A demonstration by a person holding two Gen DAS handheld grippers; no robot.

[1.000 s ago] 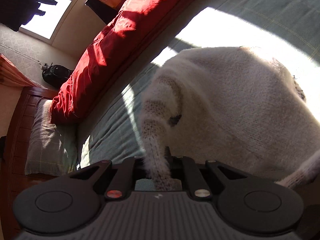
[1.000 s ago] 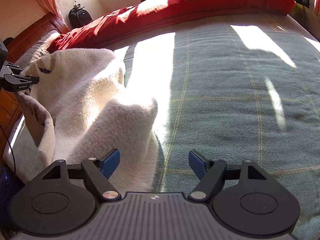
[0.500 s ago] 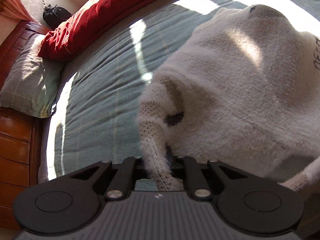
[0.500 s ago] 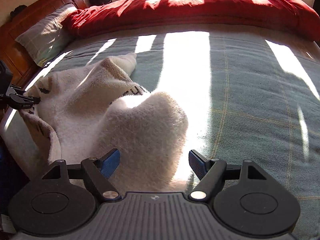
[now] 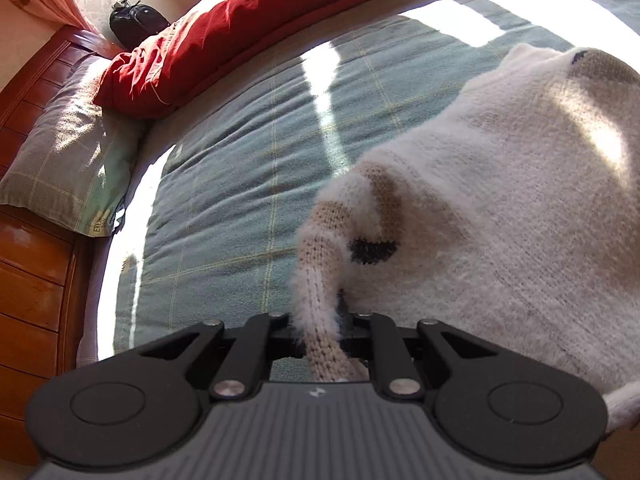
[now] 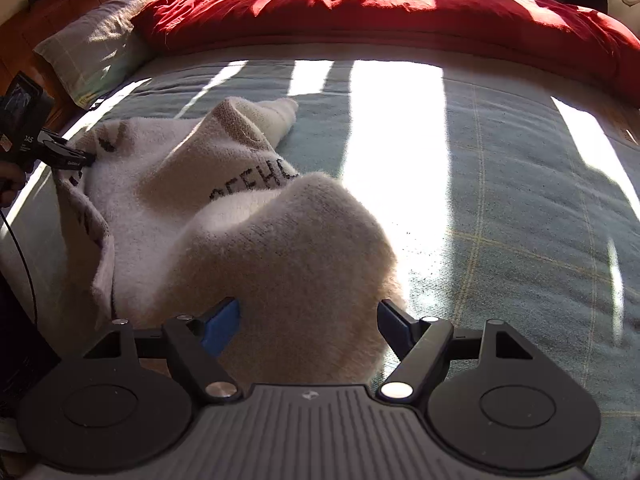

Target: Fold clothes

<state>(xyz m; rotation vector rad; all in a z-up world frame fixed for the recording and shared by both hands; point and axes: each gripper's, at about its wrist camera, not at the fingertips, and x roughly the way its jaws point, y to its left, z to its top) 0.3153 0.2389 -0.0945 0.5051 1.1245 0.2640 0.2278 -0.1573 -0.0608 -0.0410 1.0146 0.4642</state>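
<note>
Moved: both views swung since a second ago; left camera now looks down the bed toward the pillow, and in the right view the sweater sits lower and more spread on the blanket.
Left tongs (image 5: 320,330): closed tight on a knitted edge of the sweater (image 5: 500,208), beige-striped strip pinched between the fingers; fabric hangs up off the bed from that grip.
Right tongs (image 6: 310,324): wide apart, holding nothing; a raised hump of sweater (image 6: 288,256) lies just ahead of and between the blue pads (image 6: 220,324).
Sweater: bunched on the near-left part of the bed (image 6: 500,200), lettering partly showing, one end trailing toward the pillow (image 6: 92,48); not flat, no clean fold visible.
Step (judgement): laying out or straightening the garment, one corner held.
Next: right tongs need a matching edge or corner, closing on one layer only, then pull taut against the left.
Far: red duvet (image 6: 380,12) along the far side, well apart.
</note>
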